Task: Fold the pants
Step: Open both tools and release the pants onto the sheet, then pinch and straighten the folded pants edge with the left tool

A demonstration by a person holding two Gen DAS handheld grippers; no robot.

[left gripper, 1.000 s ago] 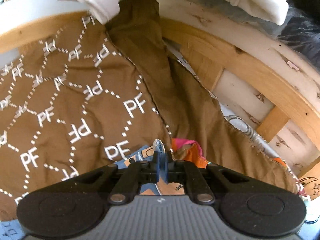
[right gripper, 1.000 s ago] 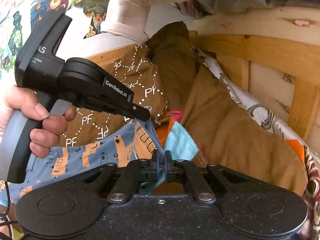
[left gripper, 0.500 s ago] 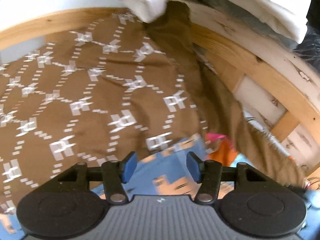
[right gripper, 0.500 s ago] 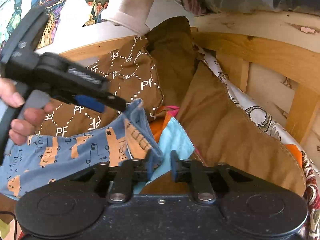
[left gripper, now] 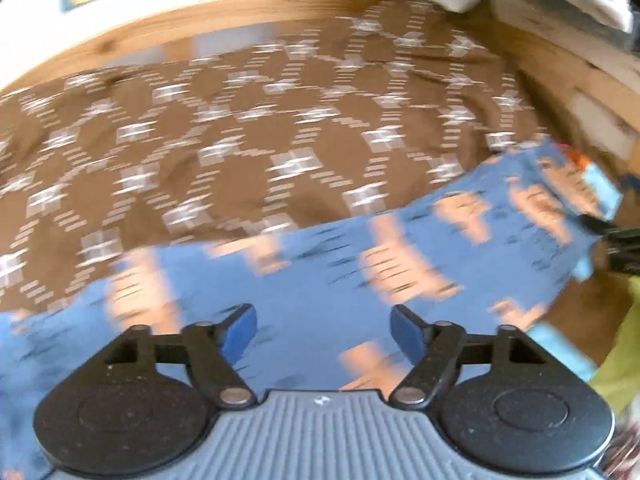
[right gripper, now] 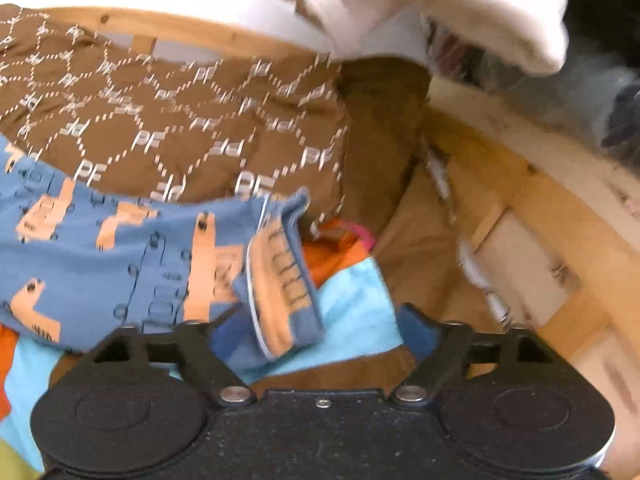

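Note:
The blue pants (left gripper: 320, 272) with orange vehicle prints lie across a brown patterned quilt (left gripper: 240, 140). My left gripper (left gripper: 323, 330) is open above the pants, holding nothing; the view is blurred by motion. In the right wrist view the pants (right gripper: 120, 248) lie to the left, with a folded cuff end (right gripper: 280, 280) reaching between my fingers. My right gripper (right gripper: 320, 330) is open over that cuff, and its dark tip shows at the right edge of the left wrist view (left gripper: 616, 240).
A wooden bed frame (right gripper: 520, 208) runs behind and to the right. White cloth (right gripper: 440, 8) hangs over its top rail. A light blue and orange cloth (right gripper: 352, 300) lies under the pants. A plain brown fabric fold (right gripper: 384, 128) lies by the frame.
Both grippers have opened and let go of the pants. The left gripper has swung left and back over the pants. The pants now lie on the quilt.

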